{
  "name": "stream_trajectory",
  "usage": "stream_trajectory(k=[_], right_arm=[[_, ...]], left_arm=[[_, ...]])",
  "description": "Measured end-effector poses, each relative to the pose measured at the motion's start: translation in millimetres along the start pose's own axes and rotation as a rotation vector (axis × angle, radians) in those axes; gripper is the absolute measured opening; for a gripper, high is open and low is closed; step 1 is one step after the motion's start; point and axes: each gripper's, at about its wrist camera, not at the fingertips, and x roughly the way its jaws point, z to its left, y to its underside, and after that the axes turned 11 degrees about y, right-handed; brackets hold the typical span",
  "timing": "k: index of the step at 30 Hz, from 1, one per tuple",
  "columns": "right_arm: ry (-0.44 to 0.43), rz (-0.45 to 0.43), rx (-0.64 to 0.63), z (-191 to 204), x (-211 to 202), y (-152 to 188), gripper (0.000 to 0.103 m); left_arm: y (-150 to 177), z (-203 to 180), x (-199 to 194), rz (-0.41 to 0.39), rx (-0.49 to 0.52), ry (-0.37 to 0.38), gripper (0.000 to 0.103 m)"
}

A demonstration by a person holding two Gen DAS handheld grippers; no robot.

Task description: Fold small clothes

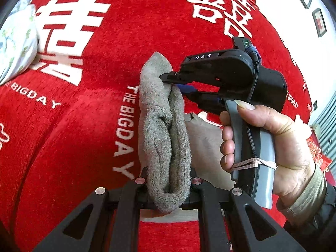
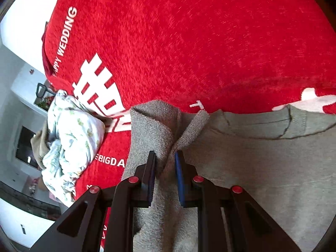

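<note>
Grey knitted sleeve (image 1: 166,138) hangs bunched between both tools: the left gripper (image 1: 166,191) clamps its near end, the right gripper (image 1: 178,84) pinches its far end above the red blanket (image 1: 84,115).

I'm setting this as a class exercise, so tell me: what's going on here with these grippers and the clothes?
A person holds a two-finger gripper in each hand and is folding a grey-brown knitted garment on a red plush bedspread with white lettering. The left gripper is clamped on a bunched fold of the knit; the right gripper pinches the same fabric further along, near the ribbed neckline. A crumpled white floral cloth lies aside on the bedspread, untouched.
</note>
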Motion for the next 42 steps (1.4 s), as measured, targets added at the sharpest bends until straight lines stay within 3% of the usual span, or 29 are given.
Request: stream_trajectory(k=[7, 18, 31, 42], right_arm=[[-0.055, -0.021, 0.069, -29, -23, -3, 0.019], [-0.07, -0.045, 0.139, -78, -50, -4, 0.019], [-0.104, -0.052, 0.183, -115, -68, -4, 0.019], [-0.155, -0.064, 0.257, -155, -79, 0, 0.019]], left_arm=[[-2, -29, 11, 0.03, 0.033, 0.002, 0.013], [-1, -66, 35, 0.082, 0.093, -0.024, 0.013], [8, -105, 67, 0.156, 0.149, -0.066, 0.013], [19, -127, 83, 0.179, 0.17, -0.051, 0.013]])
